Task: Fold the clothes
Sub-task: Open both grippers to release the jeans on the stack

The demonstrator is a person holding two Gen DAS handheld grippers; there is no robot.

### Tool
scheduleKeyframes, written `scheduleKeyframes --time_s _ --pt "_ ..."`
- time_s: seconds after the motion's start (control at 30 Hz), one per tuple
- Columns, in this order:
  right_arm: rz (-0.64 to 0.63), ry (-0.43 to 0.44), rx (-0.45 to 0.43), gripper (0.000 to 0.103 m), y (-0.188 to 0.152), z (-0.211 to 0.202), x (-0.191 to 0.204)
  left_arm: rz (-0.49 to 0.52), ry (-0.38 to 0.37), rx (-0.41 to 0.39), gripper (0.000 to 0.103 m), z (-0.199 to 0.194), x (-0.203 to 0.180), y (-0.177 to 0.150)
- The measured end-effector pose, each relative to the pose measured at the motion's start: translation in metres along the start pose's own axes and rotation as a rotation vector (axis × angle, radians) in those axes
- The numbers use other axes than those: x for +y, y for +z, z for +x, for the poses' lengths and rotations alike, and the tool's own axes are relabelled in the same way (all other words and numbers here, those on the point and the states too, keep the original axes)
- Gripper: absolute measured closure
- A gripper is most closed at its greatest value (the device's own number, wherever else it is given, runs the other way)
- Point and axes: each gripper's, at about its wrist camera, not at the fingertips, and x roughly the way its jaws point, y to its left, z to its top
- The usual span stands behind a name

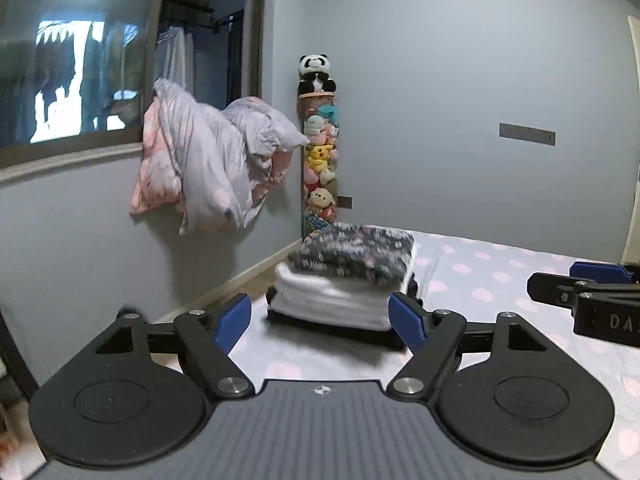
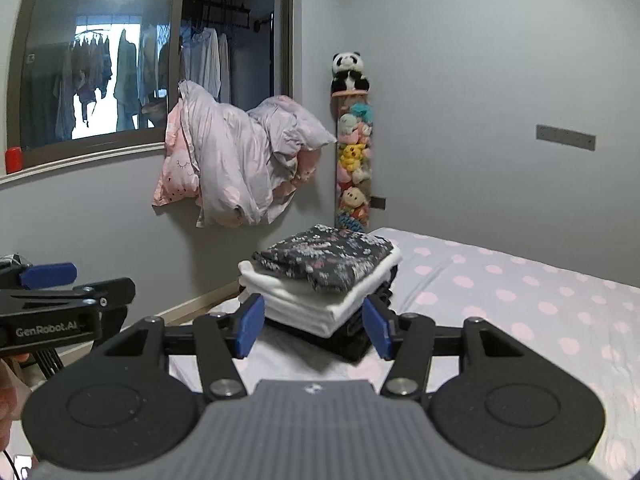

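A stack of folded clothes (image 1: 344, 288) sits at the near corner of the bed: a dark floral garment (image 1: 352, 256) on top, white folded pieces (image 1: 332, 300) under it, a black piece (image 1: 340, 326) at the bottom. It also shows in the right wrist view (image 2: 324, 280). My left gripper (image 1: 320, 322) is open and empty, just short of the stack. My right gripper (image 2: 314, 328) is open and empty, its blue pads (image 2: 250, 322) either side of the stack's lower edge. Each gripper shows at the side of the other's view (image 1: 584, 292) (image 2: 60, 300).
The bed (image 2: 520, 300) has a lilac sheet with pink spots. A bundle of bedding and a pink pillow (image 2: 236, 160) rests on the window ledge against the left wall. A tall clear tube of plush toys (image 2: 354, 160) with a panda on top stands in the corner.
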Motion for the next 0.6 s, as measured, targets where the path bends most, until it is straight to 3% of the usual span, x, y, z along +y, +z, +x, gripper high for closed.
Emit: scheduleKeyframes --time_s 0.17,0.3,0.47,0.6 --pt "0.009 -0.054 -0.011 0.044 -0.055 -0.044 0.003 0.009 0.016 0.052 0.013 -0.013 -0.015 -0.045" --pt "0.033 -0.145 0.014 0.044 -0.090 -0.068 0.005 0.048 0.040 0.041 0.013 -0.022 -0.028 -0.074" --pt "0.069 -0.266 0.003 0.038 -0.123 -0.094 0.006 0.106 0.010 0.034 0.013 -0.031 -0.040 -0.103" --pt "0.082 -0.315 0.008 0.037 -0.144 -0.102 0.006 0.079 -0.024 0.047 0.013 -0.036 -0.042 -0.124"
